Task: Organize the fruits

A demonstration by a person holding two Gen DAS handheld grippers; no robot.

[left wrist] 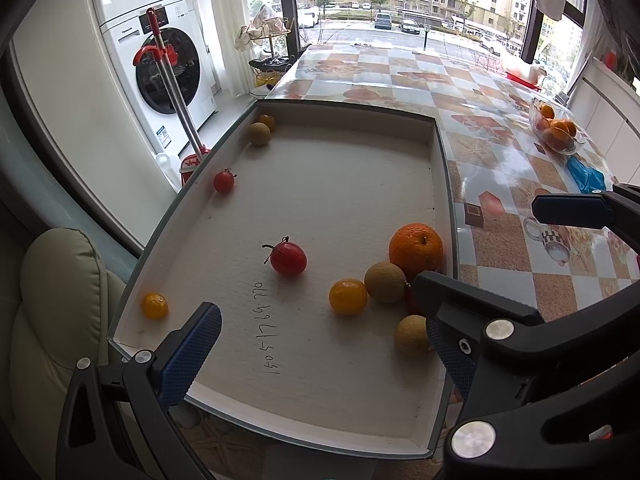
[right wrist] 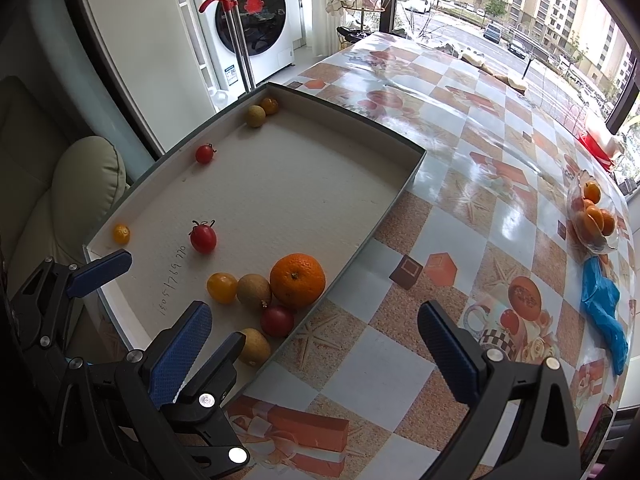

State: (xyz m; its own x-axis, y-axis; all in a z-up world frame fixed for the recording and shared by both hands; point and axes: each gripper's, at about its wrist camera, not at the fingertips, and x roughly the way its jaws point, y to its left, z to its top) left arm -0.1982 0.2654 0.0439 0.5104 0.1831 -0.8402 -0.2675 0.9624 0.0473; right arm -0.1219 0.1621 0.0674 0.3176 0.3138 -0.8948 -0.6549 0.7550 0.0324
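Observation:
A shallow white tray [left wrist: 344, 110] [right wrist: 352, 118] on the table holds scattered fruit. Near its right wall lie a big orange [left wrist: 416, 248] [right wrist: 297, 280], a yellow tomato [left wrist: 348, 297] [right wrist: 222, 288] and two brown round fruits [left wrist: 385, 282] [right wrist: 254, 346]. A dark red tomato [right wrist: 277, 321] lies among them. Another red tomato [left wrist: 288, 258] [right wrist: 203, 238] sits mid-tray. My left gripper [left wrist: 320, 344] [right wrist: 160, 312] hovers open over the tray's near end, holding nothing. Open and holding nothing, my right gripper [right wrist: 316, 352] is above the tablecloth just right of the tray.
Small fruits lie along the tray's left wall and far corner [left wrist: 259, 133]. A glass bowl of oranges [left wrist: 556, 128] [right wrist: 592, 212] and a blue bag [right wrist: 600, 300] sit at the table's right. A chair [left wrist: 52, 300], mop and washing machine stand to the left.

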